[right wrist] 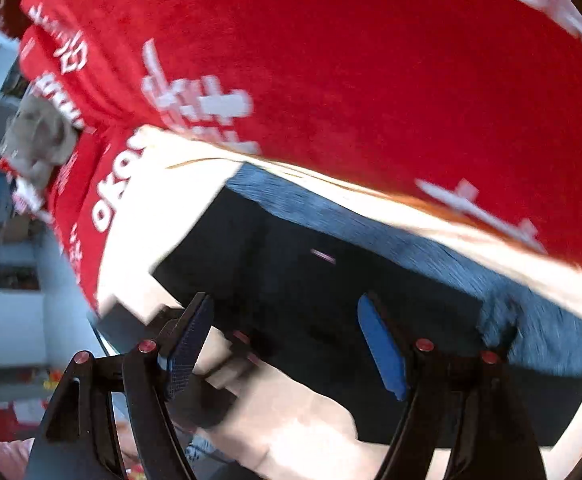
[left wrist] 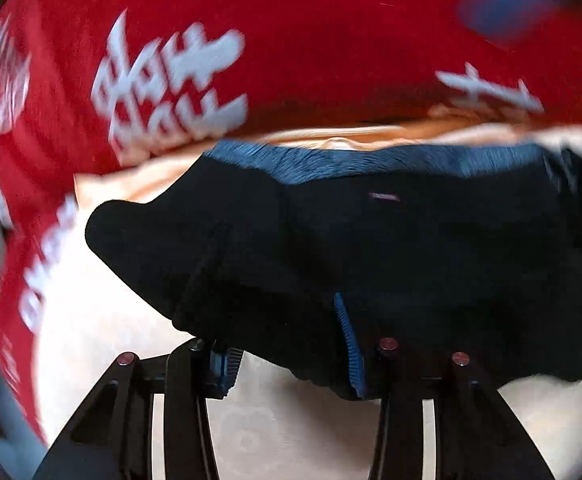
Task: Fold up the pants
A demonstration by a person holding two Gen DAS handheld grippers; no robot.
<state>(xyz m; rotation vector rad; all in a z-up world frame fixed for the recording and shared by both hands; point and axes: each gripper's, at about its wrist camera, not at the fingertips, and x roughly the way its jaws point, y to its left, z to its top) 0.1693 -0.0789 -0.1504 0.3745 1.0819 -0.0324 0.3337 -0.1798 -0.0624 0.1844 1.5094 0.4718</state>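
The pants (left wrist: 371, 248) are black with a blue-grey ribbed waistband (left wrist: 351, 158) and lie on a pale tabletop (left wrist: 91, 320). In the left wrist view my left gripper (left wrist: 291, 360) has its fingers spread at the near edge of the cloth, which drapes over the gap between them; I cannot tell whether any cloth is pinched. In the right wrist view the pants (right wrist: 331, 280) lie ahead, waistband (right wrist: 371, 220) on the far side. My right gripper (right wrist: 287, 340) is open, its blue pads (right wrist: 383, 352) over the near edge of the fabric, holding nothing.
A person in a red shirt with white lettering (left wrist: 251, 40) stands close behind the table (right wrist: 163, 216). A grey-sleeved hand (right wrist: 39, 136) shows at the left. Shelves and walls (right wrist: 3, 280) lie beyond the table's left edge. Both views are motion-blurred.
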